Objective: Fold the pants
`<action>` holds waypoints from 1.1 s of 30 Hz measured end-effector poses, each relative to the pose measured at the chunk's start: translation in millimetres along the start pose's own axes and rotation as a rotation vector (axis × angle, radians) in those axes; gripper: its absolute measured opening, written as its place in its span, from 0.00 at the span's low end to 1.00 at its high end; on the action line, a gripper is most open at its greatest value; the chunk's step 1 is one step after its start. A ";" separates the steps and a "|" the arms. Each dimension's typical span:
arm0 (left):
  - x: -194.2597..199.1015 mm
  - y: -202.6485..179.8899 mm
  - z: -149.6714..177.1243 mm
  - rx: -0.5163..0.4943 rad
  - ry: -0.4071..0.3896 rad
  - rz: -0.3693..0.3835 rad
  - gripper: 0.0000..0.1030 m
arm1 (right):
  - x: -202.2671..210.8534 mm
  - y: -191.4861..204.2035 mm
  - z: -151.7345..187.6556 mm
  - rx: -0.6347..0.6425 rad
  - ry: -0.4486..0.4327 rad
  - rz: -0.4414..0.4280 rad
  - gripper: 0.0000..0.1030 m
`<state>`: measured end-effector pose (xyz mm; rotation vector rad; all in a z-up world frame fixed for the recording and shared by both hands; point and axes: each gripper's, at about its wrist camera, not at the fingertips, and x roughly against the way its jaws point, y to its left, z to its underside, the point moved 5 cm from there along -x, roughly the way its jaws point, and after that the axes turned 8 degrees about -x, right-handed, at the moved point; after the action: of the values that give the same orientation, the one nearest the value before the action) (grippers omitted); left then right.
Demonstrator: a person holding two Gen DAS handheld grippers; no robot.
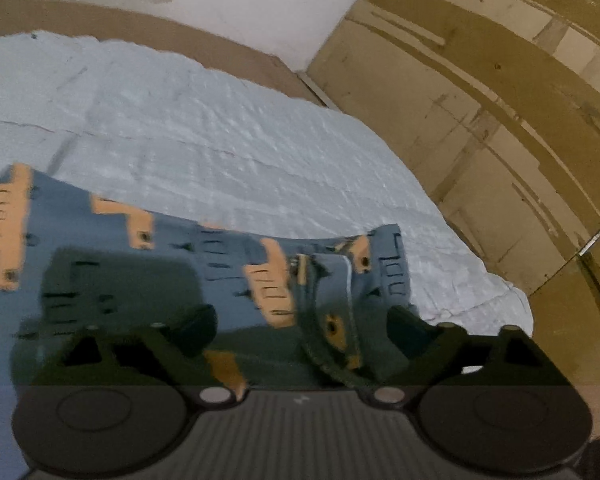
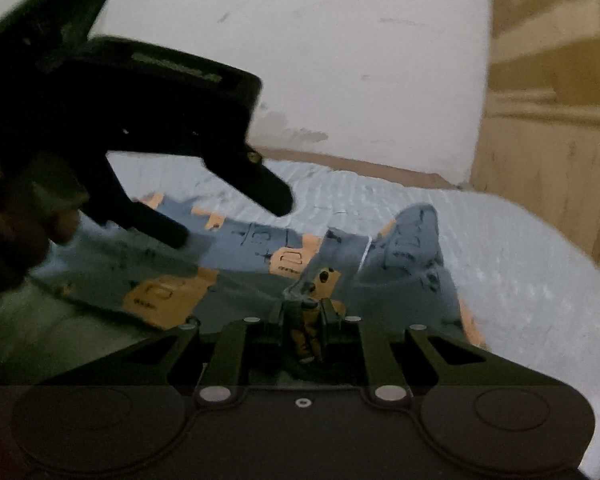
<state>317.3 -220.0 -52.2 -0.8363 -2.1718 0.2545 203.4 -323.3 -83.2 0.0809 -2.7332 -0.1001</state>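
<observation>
Pinching a fold of the pants [image 2: 284,264], the right gripper [image 2: 303,312] looks clamped; left gripper [image 1: 300,320] gapes above the cloth

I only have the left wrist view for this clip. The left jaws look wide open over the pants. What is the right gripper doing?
Observer: The right gripper is shut on a fold of the pants.
Operator: Where is the left gripper relative to it?
Observer: The left gripper hangs above the pants, up and left of the right one in the right wrist view, touching nothing.
Operator: Anyone visible?
Observer: Only a hand, blurred, at that view's left edge.
</observation>
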 end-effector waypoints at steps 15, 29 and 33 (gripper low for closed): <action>-48.2 -7.2 -3.4 0.103 0.022 -0.034 0.33 | 16.4 -34.6 6.0 -0.395 -0.062 -0.145 0.16; -45.7 -12.3 -3.7 0.076 -0.006 -0.065 0.10 | 13.0 -28.0 8.9 -0.332 -0.057 -0.117 0.15; -39.3 -19.0 -6.1 0.058 -0.025 -0.074 0.09 | 14.9 -25.5 9.0 -0.309 -0.070 -0.104 0.15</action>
<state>331.5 -260.2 -63.5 -0.7226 -2.2029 0.2911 187.2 -349.2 -87.7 0.1342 -2.7463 -0.5615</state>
